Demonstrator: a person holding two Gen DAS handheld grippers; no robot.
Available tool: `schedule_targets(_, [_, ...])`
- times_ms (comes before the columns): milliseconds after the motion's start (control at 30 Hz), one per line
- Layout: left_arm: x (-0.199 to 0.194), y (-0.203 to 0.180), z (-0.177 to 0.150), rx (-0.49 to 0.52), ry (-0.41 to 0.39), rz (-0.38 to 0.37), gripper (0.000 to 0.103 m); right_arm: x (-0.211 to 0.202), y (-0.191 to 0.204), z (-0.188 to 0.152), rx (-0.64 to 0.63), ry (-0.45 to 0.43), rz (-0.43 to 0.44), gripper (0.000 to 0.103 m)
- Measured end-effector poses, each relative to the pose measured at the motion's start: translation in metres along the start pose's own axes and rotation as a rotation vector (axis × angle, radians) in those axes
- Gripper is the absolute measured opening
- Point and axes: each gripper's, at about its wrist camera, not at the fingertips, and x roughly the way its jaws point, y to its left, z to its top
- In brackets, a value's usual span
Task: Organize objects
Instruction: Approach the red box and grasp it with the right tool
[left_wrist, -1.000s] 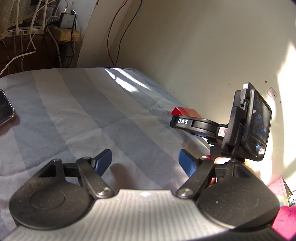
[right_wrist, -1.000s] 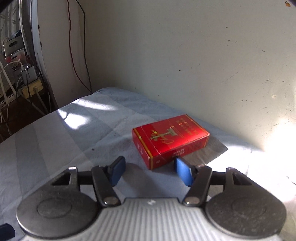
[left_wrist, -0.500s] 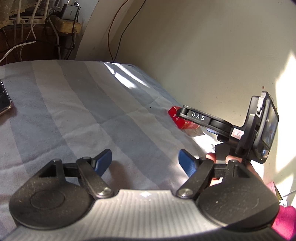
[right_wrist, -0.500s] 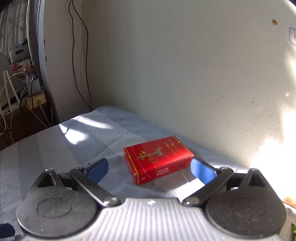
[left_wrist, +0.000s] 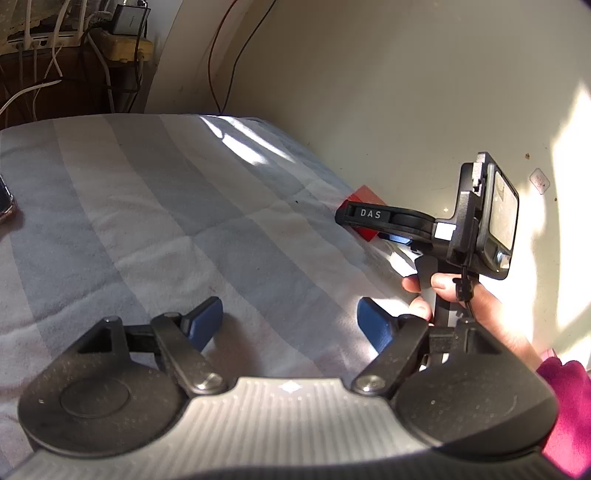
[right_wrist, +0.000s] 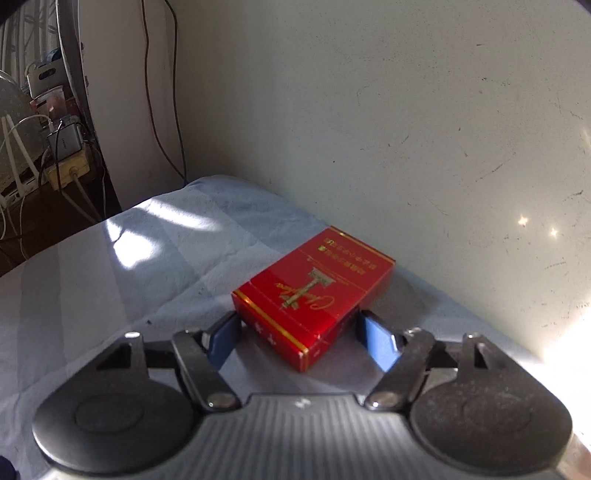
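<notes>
A red cigarette pack (right_wrist: 314, 291) lies flat on the striped blanket (right_wrist: 110, 280), close to the wall and turned at an angle. My right gripper (right_wrist: 297, 321) has the near end of the pack between its blue pads (right_wrist: 376, 343). Its jaws are closing, and a thin gap still shows at the right pad. In the left wrist view the right gripper (left_wrist: 402, 225) hides most of the pack (left_wrist: 364, 194), and a hand (left_wrist: 443, 288) holds its handle. My left gripper (left_wrist: 290, 310) hovers open over bare blanket with nothing between its fingers.
A cream wall (right_wrist: 406, 129) runs along the blanket's right side just behind the pack. A phone (left_wrist: 5, 206) pokes in at the blanket's left edge. Cables and a power strip (left_wrist: 125, 40) hang beyond the far end. A magenta sleeve (left_wrist: 565, 387) shows at lower right.
The right gripper opened wide, moved forward so the pack sits between its pads, and its jaws have narrowed toward the pack. The left gripper has stayed put and open.
</notes>
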Motion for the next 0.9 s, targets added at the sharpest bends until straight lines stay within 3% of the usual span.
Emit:
schedule_targets(133, [0.000,-0.002,-0.002,0.016,-0.010,0.017,0.082,-0.012,0.007,-0.008,-0.001,-0.015,-0.012,0.045])
schedule_targets(233, [-0.002,0.002,0.000,-0.005,-0.026,0.032,0.082,-0.017,0.012,-0.010,-0.011,-0.015,-0.022,0.040])
schedule_targets(367, [-0.003,0.007,0.002,-0.038,-0.029,0.028,0.082,-0.019,0.016,-0.010,-0.029,-0.019,-0.045,0.042])
schedule_targets(400, [-0.003,0.007,0.002,-0.042,-0.023,0.020,0.082,-0.021,0.016,-0.011,-0.041,-0.023,-0.043,0.046])
schedule_targets(467, [-0.002,0.006,0.002,-0.044,-0.015,0.001,0.082,-0.026,0.015,-0.010,-0.057,-0.052,-0.043,0.062])
schedule_targets(533, [-0.002,0.004,0.002,-0.040,-0.012,-0.009,0.082,-0.030,0.012,-0.008,-0.050,-0.098,-0.052,0.090])
schedule_targets(600, [-0.002,0.004,0.001,-0.041,-0.008,-0.019,0.082,-0.030,0.007,-0.001,-0.030,-0.135,-0.040,0.097])
schedule_targets(700, [0.000,0.003,0.001,-0.049,0.000,-0.030,0.082,-0.020,0.000,0.012,0.016,-0.110,-0.046,0.103])
schedule_targets(900, [0.003,-0.001,-0.001,-0.039,0.015,-0.039,0.082,0.002,-0.007,0.025,0.287,-0.058,-0.036,0.103])
